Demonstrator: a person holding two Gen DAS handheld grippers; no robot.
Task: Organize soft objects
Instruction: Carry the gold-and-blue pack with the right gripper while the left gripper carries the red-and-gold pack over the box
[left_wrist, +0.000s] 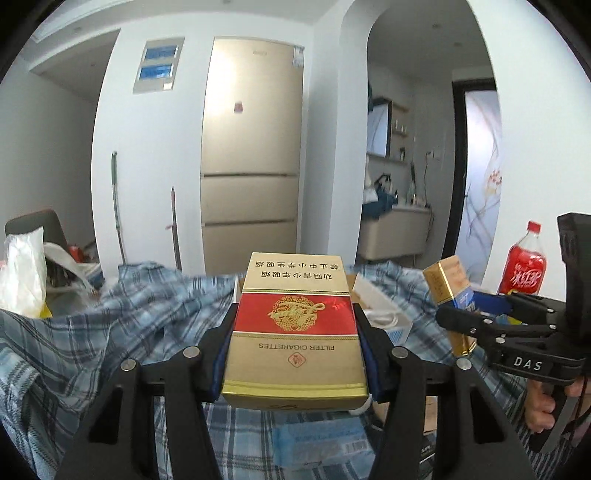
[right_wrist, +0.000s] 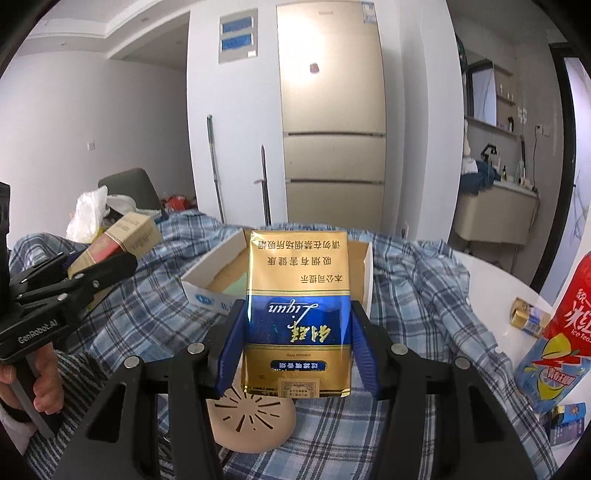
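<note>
Left gripper (left_wrist: 293, 347): fingers clamp a red-and-gold cigarette pack (left_wrist: 293, 332), held above the blue plaid shirt (left_wrist: 92, 332).
Right gripper (right_wrist: 295, 350): fingers clamp a blue-and-gold cigarette pack (right_wrist: 297, 314), above the open cardboard box (right_wrist: 221, 266).
Only right view: tan round slotted disc (right_wrist: 251, 421) on the shirt, small can (right_wrist: 526, 317) on the white table (right_wrist: 491, 295).
Both views: iced-tea bottle (left_wrist: 522, 266).

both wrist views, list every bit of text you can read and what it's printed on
"FILTER CIGARETTES", upside down: red and gold pack in the left gripper.
"Liqun", upside down: blue and gold pack in the right gripper.
"DAS": side of the right gripper, left wrist view.
"GenRobot.AI": side of the left gripper, right wrist view.
"ice tea": red bottle.
Chinese lines on both packs, fridge stickers: too small or unfamiliar to transcribe.
</note>
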